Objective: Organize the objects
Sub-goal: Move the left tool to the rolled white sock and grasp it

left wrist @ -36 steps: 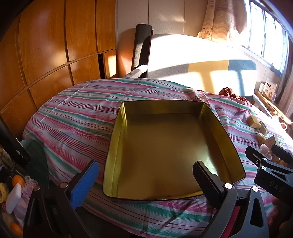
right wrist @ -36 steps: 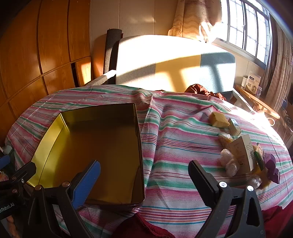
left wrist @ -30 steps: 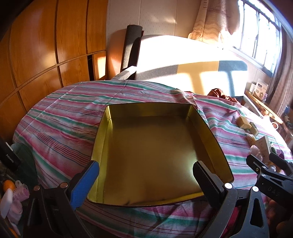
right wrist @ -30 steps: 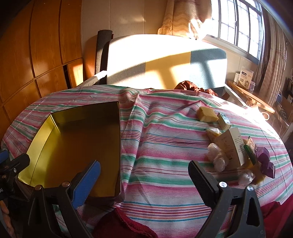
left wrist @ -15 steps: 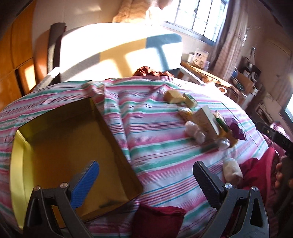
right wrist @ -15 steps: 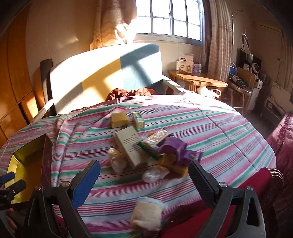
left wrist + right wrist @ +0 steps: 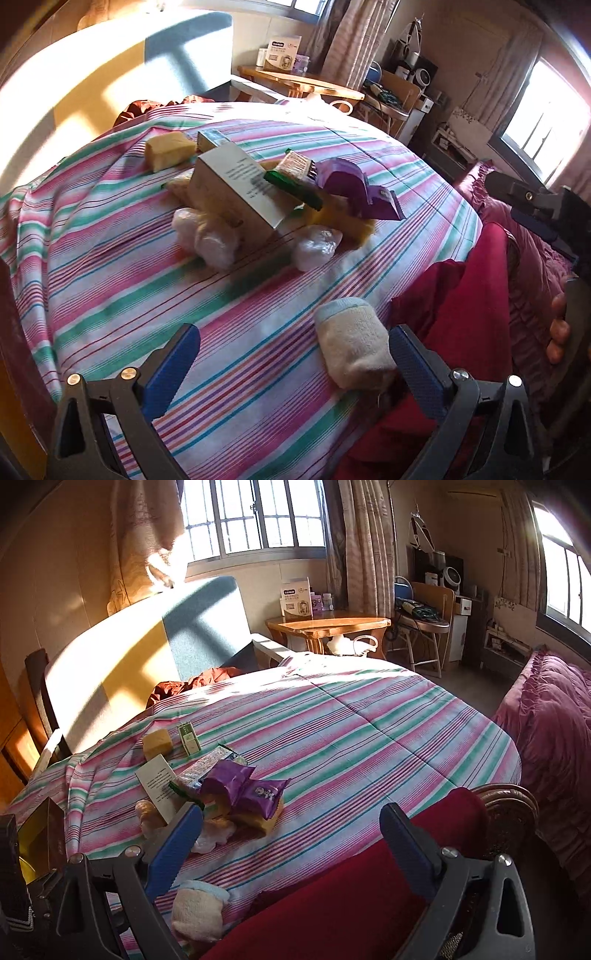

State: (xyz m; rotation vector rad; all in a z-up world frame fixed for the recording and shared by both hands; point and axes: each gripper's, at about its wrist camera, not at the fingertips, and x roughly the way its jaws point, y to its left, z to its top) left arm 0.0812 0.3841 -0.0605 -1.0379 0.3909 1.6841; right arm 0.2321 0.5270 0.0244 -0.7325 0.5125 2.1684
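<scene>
Rolled sock [image 7: 352, 345]: lies at the near edge of the striped tablecloth [image 7: 110, 280], just inside the right finger of the left gripper [image 7: 295, 360], long axis running near-to-far along the fingers. That gripper stands wide, nothing held, and is the nearer. Left to right beyond: yellow sponge [image 7: 168, 150], white carton [image 7: 231, 188], wrapped bundles [image 7: 207, 236], purple packets [image 7: 354, 190]. Gold tin [image 7: 38, 840]: far left in the right view, only a corner visible; contents cannot be told. Right gripper [image 7: 291, 840]: wide, holding nothing, over the red cushion [image 7: 351, 897], sock to its left.
</scene>
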